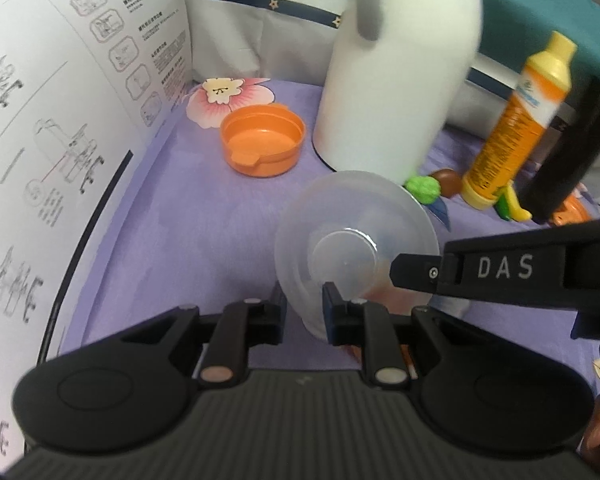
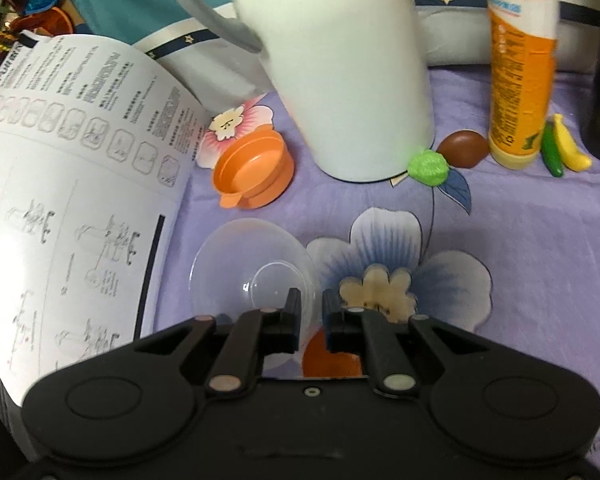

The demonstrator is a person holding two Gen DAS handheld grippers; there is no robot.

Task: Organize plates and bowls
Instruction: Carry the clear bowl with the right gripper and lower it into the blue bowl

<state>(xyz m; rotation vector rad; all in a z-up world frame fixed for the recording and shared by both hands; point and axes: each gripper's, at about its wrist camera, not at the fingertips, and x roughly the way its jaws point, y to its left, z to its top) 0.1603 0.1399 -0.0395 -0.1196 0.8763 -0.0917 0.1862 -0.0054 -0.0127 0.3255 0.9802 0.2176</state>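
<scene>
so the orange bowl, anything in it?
Empty. The orange bowl sits upright on the purple cloth, and its bare orange floor shows in both wrist views.

A lilac bedsheet (image 2: 540,240) printed with large flowers carries everything here. An orange bowl (image 1: 263,145) sits on it beside a pink-and-cream printed bloom, with a tall white jug (image 2: 340,80) standing just to its right. At the jug's base lie a small green ball (image 2: 427,168) and a brown rounded piece (image 2: 464,149). Further right an orange-and-yellow bottle (image 2: 522,64) stands upright, a toy banana (image 2: 572,148) and a green toy vegetable (image 2: 551,152) against its foot. A printed instruction sheet (image 2: 72,184) curls over the sheet's left side.
</scene>
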